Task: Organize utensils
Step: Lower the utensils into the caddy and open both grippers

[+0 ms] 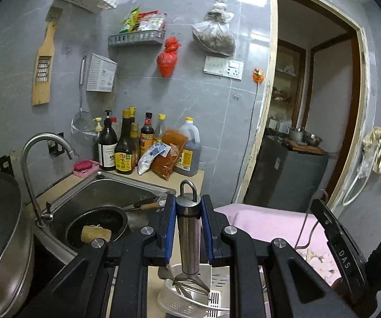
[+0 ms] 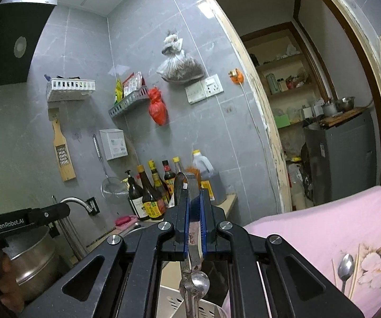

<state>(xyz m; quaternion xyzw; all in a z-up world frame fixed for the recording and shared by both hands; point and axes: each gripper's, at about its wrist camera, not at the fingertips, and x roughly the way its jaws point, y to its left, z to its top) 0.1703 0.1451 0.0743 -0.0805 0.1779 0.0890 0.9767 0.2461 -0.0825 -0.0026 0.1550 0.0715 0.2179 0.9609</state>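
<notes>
Grey-tiled kitchen, sink (image 1: 105,185) at left, bottles on tabletop (image 1: 195,177) behind it, pink cloth (image 2: 323,228) at right. My left tongs (image 1: 189,228) clamped on steel whisk handle (image 1: 189,228), hanging loop up, wire head just above white slotted utensil basket (image 1: 190,304) below. My right tongs (image 2: 194,228) nearly closed, pinching flat metal handle of spoon-like utensil (image 2: 194,262), bowl end down over same basket (image 2: 174,302). One loose spoon (image 2: 346,266) lying on pink cloth, chopsticks beside it.
</notes>
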